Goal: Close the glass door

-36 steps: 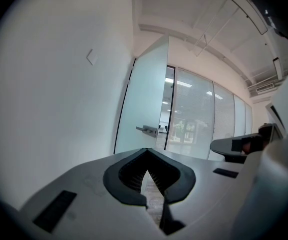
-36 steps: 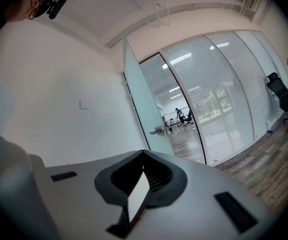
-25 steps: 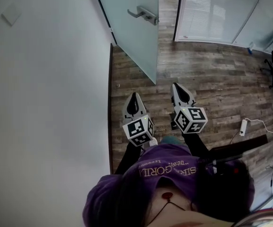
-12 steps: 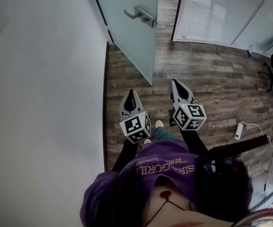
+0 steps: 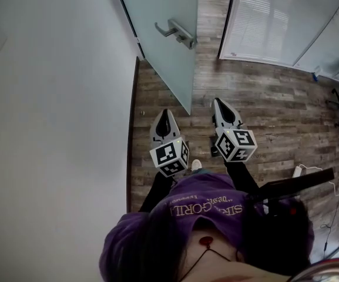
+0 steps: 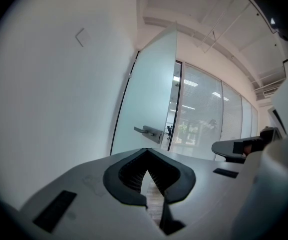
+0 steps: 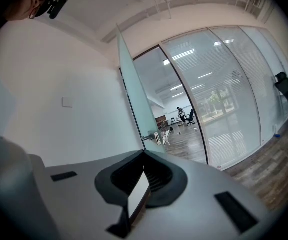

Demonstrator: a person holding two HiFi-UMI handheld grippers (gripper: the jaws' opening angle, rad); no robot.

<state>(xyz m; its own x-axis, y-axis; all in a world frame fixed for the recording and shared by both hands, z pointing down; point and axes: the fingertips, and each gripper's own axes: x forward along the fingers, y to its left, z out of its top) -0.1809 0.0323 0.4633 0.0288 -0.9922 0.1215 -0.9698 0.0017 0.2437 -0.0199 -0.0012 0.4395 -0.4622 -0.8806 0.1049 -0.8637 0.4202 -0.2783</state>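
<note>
The glass door (image 5: 163, 34) is frosted and stands open, with its dark edge next to the white wall (image 5: 51, 98) and its panel swung out over the wooden floor (image 5: 263, 104). A metal lever handle (image 5: 178, 31) sits on the door near its free edge. On the far side of that free edge there is a dark frame post and then a glass partition (image 5: 275, 22) with blinds.

Both tools are held in front of the door, apart from it, and point toward it. The left gripper (image 5: 165, 114) is near the lower corner of the door but does not touch it. Its jaws are closed together and nothing is between them. The right gripper (image 5: 218, 103) is just beside the left one, further from the door's wall side. Its jaws also meet at the tips and are empty. Behind both, further from the door, the person's purple shirt (image 5: 204, 207) is visible.
</note>
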